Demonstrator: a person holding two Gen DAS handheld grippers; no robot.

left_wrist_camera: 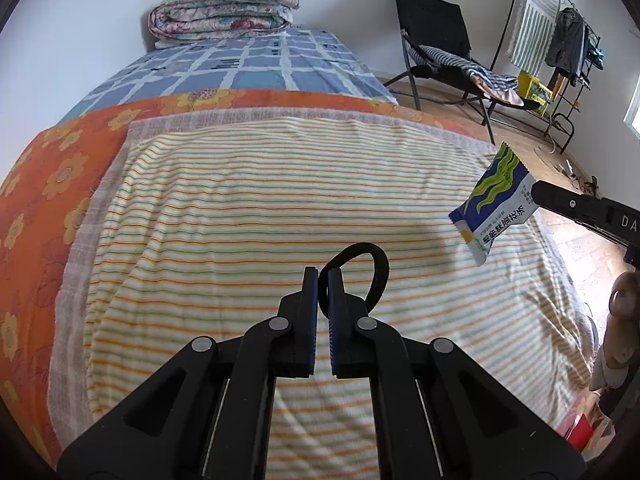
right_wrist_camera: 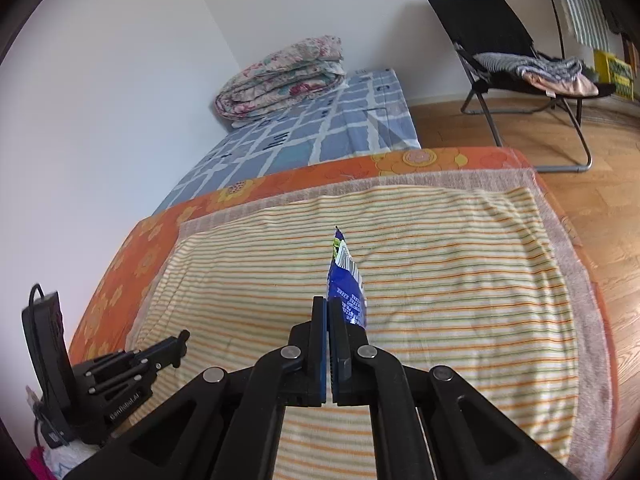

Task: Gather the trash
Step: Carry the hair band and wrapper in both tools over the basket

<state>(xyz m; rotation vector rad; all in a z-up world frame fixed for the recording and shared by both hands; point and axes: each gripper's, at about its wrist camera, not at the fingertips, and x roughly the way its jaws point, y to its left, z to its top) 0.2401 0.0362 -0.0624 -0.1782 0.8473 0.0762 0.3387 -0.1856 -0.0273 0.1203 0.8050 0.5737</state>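
My left gripper (left_wrist_camera: pixel 323 276) is shut on a black hair tie (left_wrist_camera: pixel 370 270) whose loop sticks out above the striped towel (left_wrist_camera: pixel 260 208). My right gripper (right_wrist_camera: pixel 328 304) is shut on a blue, white and green snack wrapper (right_wrist_camera: pixel 347 284), held edge-on above the towel. In the left wrist view the wrapper (left_wrist_camera: pixel 494 204) hangs at the right, pinched by the right gripper (left_wrist_camera: pixel 538 196). The left gripper (right_wrist_camera: pixel 182 338) shows at the lower left of the right wrist view.
The towel lies on an orange flowered sheet (left_wrist_camera: pixel 40 184) over a bed with a blue checked sheet (left_wrist_camera: pixel 256 60) and a folded quilt (left_wrist_camera: pixel 224 10). A black folding chair (left_wrist_camera: pixel 436 40) and a clothes rack (left_wrist_camera: pixel 560 40) stand on the wooden floor at the right.
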